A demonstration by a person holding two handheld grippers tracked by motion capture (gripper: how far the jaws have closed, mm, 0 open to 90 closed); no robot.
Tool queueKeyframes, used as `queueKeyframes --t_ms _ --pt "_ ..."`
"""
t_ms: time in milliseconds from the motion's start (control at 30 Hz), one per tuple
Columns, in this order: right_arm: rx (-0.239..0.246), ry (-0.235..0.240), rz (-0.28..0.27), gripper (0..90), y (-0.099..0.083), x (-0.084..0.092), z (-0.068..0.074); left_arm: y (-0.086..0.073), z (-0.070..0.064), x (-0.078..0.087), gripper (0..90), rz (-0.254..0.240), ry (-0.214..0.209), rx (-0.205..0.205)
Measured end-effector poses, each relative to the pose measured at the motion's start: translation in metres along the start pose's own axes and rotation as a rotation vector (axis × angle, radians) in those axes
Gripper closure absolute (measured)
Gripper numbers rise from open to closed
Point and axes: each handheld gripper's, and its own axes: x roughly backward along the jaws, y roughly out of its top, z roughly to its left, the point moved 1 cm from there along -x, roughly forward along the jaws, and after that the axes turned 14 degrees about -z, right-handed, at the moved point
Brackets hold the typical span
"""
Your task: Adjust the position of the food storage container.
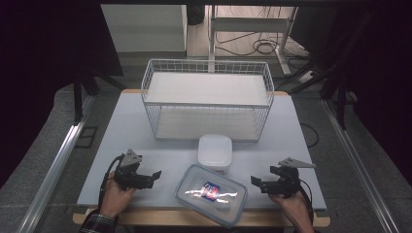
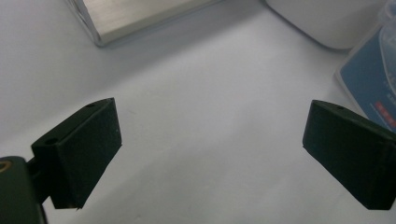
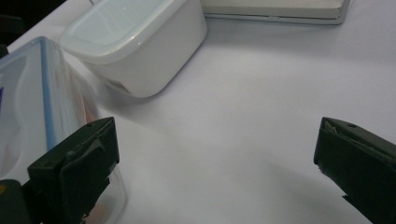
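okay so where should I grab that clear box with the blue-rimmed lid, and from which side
Probably by its two short ends, one gripper each. The clear box lies flat between the left gripper and the right gripper, both open and level, each pointing at an end. It looks too wide for one pair of fingers, so come in sideways under the lid's rim.

black jaws, grey plates, plaid sleeve [image 1: 99, 223]

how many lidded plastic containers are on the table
2. A clear container with a blue-trimmed lid lies at the near edge between the two grippers. A smaller white container sits just behind it, in front of the wire basket. None seems hidden.
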Motion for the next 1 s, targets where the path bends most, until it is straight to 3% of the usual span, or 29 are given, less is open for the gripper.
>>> queueKeyframes --t_ms 100,133,200,567,767,800,1000 --pt "-0.016 0.004 -0.007 1.0 0.001 0.001 -0.001 -0.001 0.002 0.001 5.1 -0.020 -0.007 0.013" --pt "-0.021 0.007 -0.009 1.5 0.001 0.001 -0.001 -0.001 0.004 0.002 5.2 -0.032 -0.023 0.041" --pt "-0.018 0.006 -0.011 2.3 0.002 0.002 0.001 0.000 0.004 0.002 5.3 -0.032 -0.033 0.052" --pt "0.024 -0.017 0.015 7.4 0.004 0.000 0.004 0.000 0.001 -0.001 4.8 -0.011 -0.041 0.040" --pt "0.040 -0.014 0.024 19.2 0.008 -0.001 0.007 -0.001 0.002 -0.001 4.7 -0.013 -0.041 0.040" --pt "0.046 -0.009 0.022 25.0 0.010 -0.001 0.009 -0.001 0.002 -0.001 4.5 -0.013 -0.038 0.036" --pt "0.064 0.016 0.026 39.1 0.018 -0.003 0.013 -0.002 0.001 -0.003 4.6 -0.009 -0.035 0.036"
